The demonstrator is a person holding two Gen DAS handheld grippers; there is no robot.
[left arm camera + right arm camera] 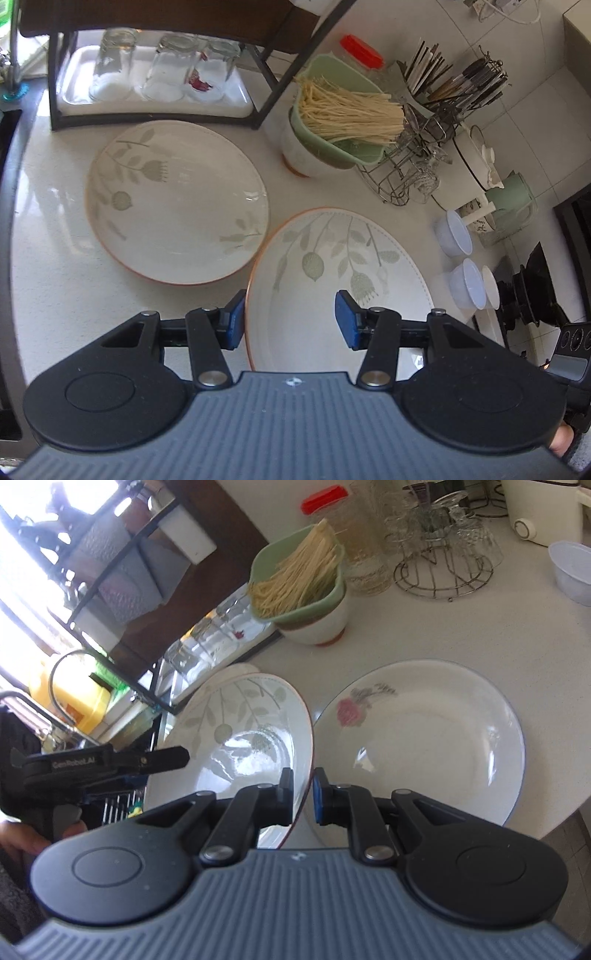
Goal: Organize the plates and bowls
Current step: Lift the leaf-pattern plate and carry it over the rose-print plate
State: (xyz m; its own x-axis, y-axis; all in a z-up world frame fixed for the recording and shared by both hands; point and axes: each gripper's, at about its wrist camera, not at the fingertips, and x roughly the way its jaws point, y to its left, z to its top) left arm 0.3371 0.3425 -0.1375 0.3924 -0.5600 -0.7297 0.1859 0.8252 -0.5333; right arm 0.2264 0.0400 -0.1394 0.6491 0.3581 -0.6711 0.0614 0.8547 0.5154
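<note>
- The leaf-patterned plate (236, 734) was found raised and tilted off the counter (424, 627), its orange-edged rim pinched between the closed jaws of the right gripper (303, 797)
- In the left wrist view the same plate (332, 273) was seen partly overlapping a second leaf-patterned plate (177, 199), which lay flat on the counter in front of the glass rack (155, 114)
- The left gripper (290, 319) was observed with jaws parted, straddling the near rim of the held plate; the pads did not appear to press on it
- A rose-patterned plate (424, 738) was noted flat on the counter, just beside the lifted plate
- A bowl of noodles (306, 602) and a wire stand of glasses (443, 554) were recorded further back
- Judgement: the plate was likely being carried to stack on its match; a one-edge grip was considered liable to slip, so level carriage and support from the left gripper were advised
</note>
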